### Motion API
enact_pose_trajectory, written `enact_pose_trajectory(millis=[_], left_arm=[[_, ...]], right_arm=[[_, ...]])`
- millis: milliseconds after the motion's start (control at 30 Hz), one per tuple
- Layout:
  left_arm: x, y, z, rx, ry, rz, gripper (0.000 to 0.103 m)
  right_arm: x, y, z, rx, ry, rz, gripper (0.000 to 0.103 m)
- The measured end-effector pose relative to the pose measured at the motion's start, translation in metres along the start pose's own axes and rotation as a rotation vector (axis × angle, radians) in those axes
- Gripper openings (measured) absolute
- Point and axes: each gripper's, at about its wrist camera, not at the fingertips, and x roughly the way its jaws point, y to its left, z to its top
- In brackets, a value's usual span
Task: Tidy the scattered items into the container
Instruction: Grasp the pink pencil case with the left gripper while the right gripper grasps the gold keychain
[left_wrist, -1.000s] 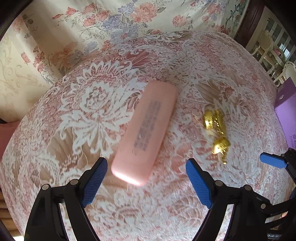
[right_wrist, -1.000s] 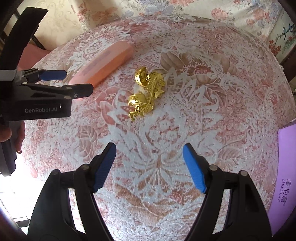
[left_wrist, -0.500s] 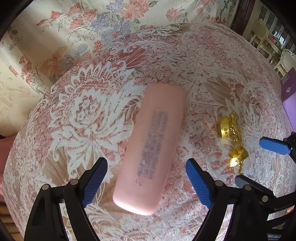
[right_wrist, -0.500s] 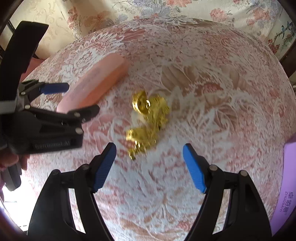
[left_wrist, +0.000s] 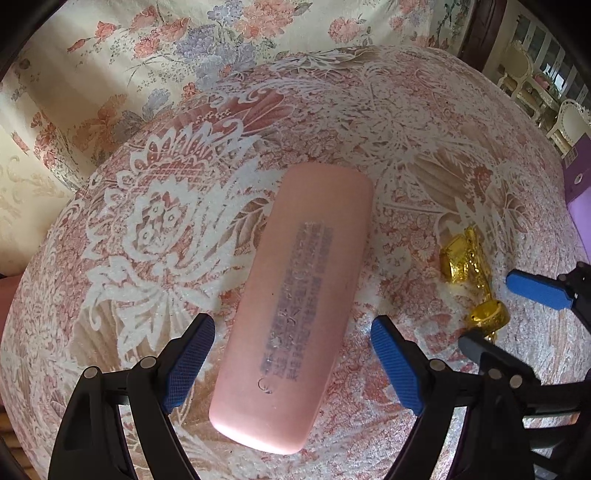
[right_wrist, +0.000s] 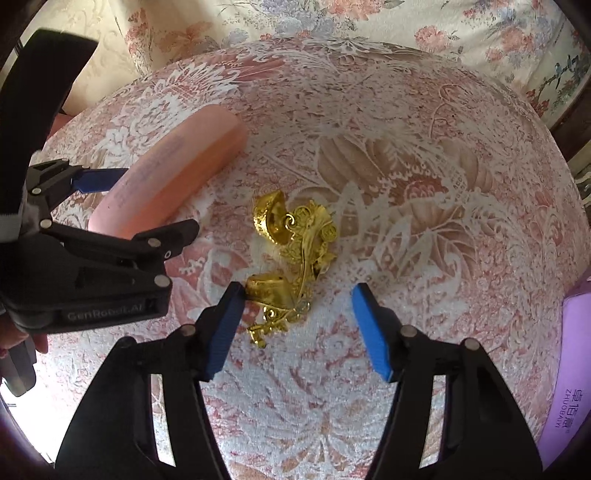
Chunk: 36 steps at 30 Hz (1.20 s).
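A long pink case (left_wrist: 299, 295) with grey print lies on the lace-covered table. My left gripper (left_wrist: 293, 363) is open, and its fingers straddle the near end of the case without touching it. The case also shows in the right wrist view (right_wrist: 170, 177). A gold ornament (right_wrist: 291, 258) lies to the right of the case; it also shows in the left wrist view (left_wrist: 472, 280). My right gripper (right_wrist: 297, 328) is open around the ornament's near end, and the left pad (right_wrist: 225, 328) is close to it. A purple container (right_wrist: 570, 373) sits at the right edge.
The round table (left_wrist: 147, 221) has a pink and white lace cloth. Floral fabric (left_wrist: 184, 44) hangs behind it. The left gripper (right_wrist: 88, 258) stands close to the left of the ornament in the right wrist view. White chairs (left_wrist: 565, 122) stand far right.
Both grippers have moved forward and down. The pink case now lies between the left fingers and the ornament between the right fingers. Both stay open.
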Motion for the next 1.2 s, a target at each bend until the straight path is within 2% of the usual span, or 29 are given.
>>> enact_pose_trajectory(millis=[100,167,233,367,500,700,1200], left_arm=[[0.001,0.001,-0.001,0.002,-0.008,-0.009,0.087],[0.001,0.002,-0.002,0.004,-0.015,-0.013,0.087],[0.0,0.002,-0.003,0.003,-0.022,-0.015,0.087],[-0.002,0.001,-0.005,0.019,-0.031,-0.025,0.081],[-0.009,-0.005,-0.008,0.059,-0.049,-0.034,0.051],[-0.013,-0.012,-0.015,0.077,-0.054,-0.021,0.05],[-0.029,-0.017,-0.037,0.067,-0.053,-0.026,0.05]], right_arm=[[0.0,0.002,0.0,-0.014,-0.01,-0.008,0.062],[-0.001,0.006,-0.001,-0.028,-0.02,-0.005,0.049],[-0.002,0.009,-0.003,-0.042,-0.028,0.0,0.041],[-0.001,0.008,0.0,-0.034,-0.026,0.017,0.034],[-0.001,0.0,-0.001,-0.02,-0.035,0.045,0.031],[-0.004,-0.008,-0.006,-0.003,-0.047,0.092,0.03],[-0.018,-0.01,-0.019,-0.03,-0.068,0.115,0.029]])
